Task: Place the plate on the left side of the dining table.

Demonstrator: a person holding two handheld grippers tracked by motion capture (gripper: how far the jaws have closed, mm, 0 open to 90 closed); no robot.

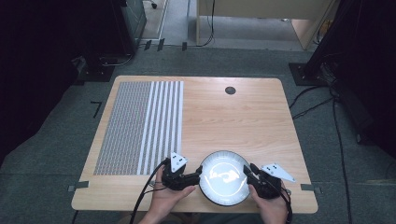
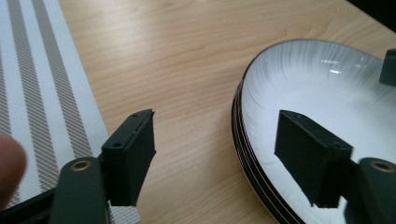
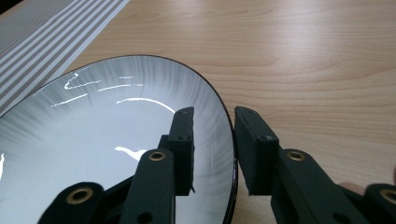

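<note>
White plate [image 1: 224, 185] at desk [image 1: 243, 116] near edge. Left gripper [image 1: 192, 178] jaws spread astride its rim; right gripper [image 1: 248, 172] pinches rim.

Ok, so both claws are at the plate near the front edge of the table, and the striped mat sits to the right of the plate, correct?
Not quite. The striped mat lies to the left of the plate, as the high view shows. The rest holds: the left claw and the right claw are both at the plate's rim, near the front edge of the table.
</note>
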